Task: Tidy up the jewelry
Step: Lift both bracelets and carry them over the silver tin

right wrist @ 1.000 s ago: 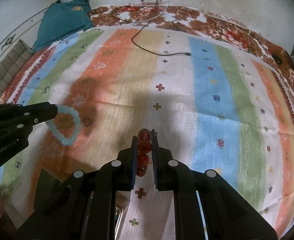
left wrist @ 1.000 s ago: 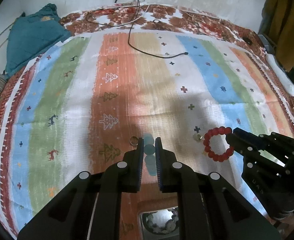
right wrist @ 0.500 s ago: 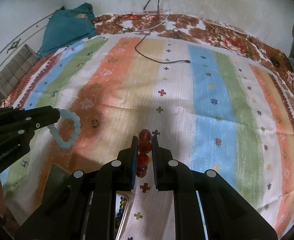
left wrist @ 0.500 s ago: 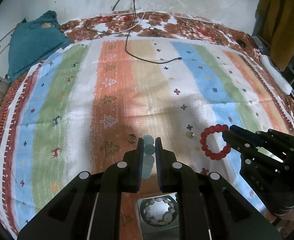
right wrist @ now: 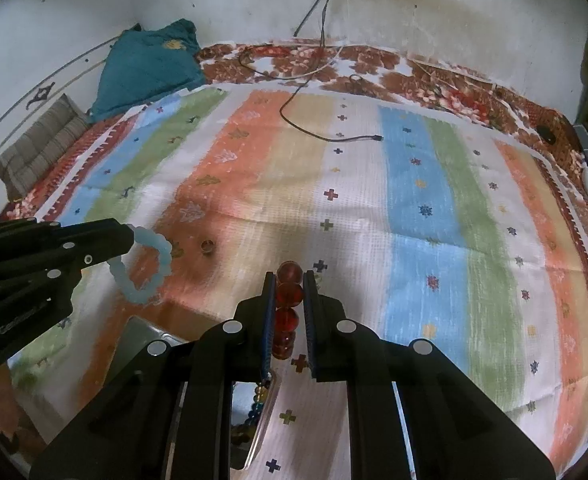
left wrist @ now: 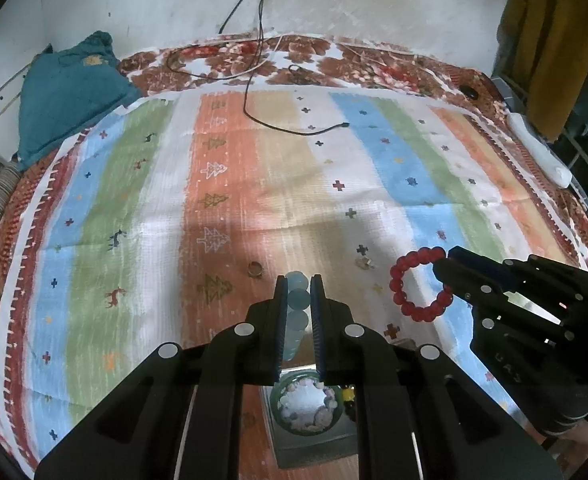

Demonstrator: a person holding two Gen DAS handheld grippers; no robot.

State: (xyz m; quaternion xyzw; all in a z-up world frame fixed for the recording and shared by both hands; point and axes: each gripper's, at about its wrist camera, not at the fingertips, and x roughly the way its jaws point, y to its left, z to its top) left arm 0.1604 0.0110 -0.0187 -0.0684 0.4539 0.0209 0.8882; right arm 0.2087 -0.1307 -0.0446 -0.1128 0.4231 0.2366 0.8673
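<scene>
The left gripper point(left wrist: 298, 280) has its jaws pressed in on a pale blue bead bracelet point(left wrist: 297, 312), whose beads stack up in the narrow gap between the fingers; from the right wrist view the same bracelet point(right wrist: 144, 266) hangs as a loop off the fingertips, above the cloth. Directly below this gripper sits a small box point(left wrist: 314, 436) holding a ring of pale mixed beads point(left wrist: 306, 406). Just ahead of the fingertips and slightly left, a small metal ring point(left wrist: 255, 269) lies on the orange stripe of the striped cloth point(left wrist: 134, 200).

The right gripper point(right wrist: 290, 276) is likewise closed on a red bead bracelet point(right wrist: 288, 308), the dark red beads lined up between its fingers. In the left wrist view that bracelet point(left wrist: 418, 284) shows as a full circle dangling from the fingertips, clear of the cloth. Under the right gripper, at its lower left, an open tray edge point(right wrist: 262, 420) shows a string of dark and amber beads point(right wrist: 254, 408). A small pale trinket point(left wrist: 364, 262) lies on the cloth between the two grippers, too small to make out.

Farther ahead of both tools a black cable point(left wrist: 286, 128) trails across the cloth from the wall, and a teal cloth bundle point(left wrist: 66, 92) rests at the far left corner. A yellow garment point(left wrist: 550, 48) hangs far to the right.
</scene>
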